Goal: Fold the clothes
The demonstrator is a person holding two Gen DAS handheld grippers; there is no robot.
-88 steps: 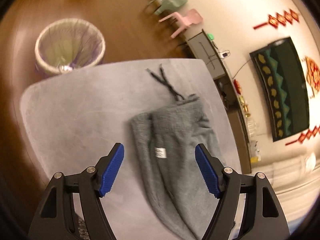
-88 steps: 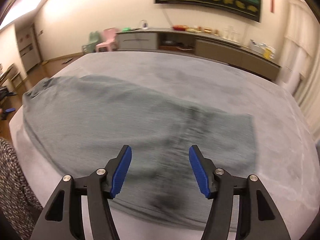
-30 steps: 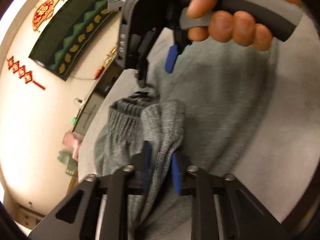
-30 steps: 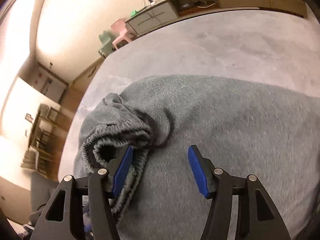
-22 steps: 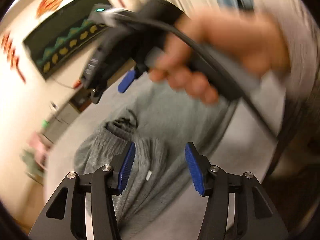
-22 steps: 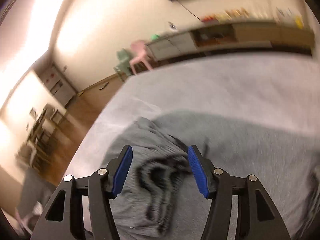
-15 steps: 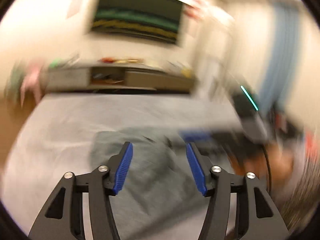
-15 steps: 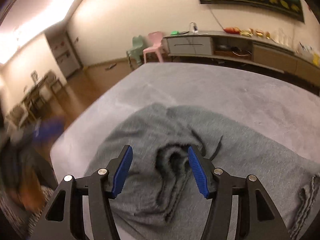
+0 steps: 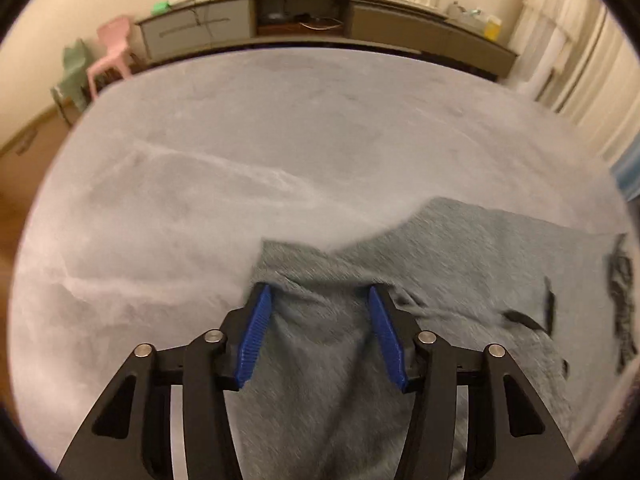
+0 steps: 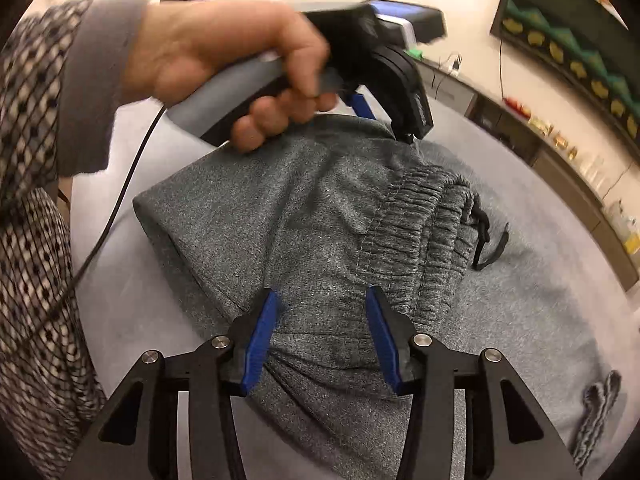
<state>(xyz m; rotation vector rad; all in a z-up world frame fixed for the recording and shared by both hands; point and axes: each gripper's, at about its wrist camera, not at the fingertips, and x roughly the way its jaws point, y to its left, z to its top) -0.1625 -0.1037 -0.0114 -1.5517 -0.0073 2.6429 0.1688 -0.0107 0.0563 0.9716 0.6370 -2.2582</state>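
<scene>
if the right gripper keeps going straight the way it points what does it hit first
Most likely the grey pants: the right gripper points down at the fabric just short of the waistband, its fingers closing on nothing yet. How far off it is, is unclear.

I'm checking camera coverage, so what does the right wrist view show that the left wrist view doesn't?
Only the right wrist view: the person's hand holding the left claw, a patterned sleeve, the elastic waistband and the wall hanging.

Only the left wrist view: the pink chair and curtains.

Both: the grey pants on the grey cover, and the long cabinet.
</scene>
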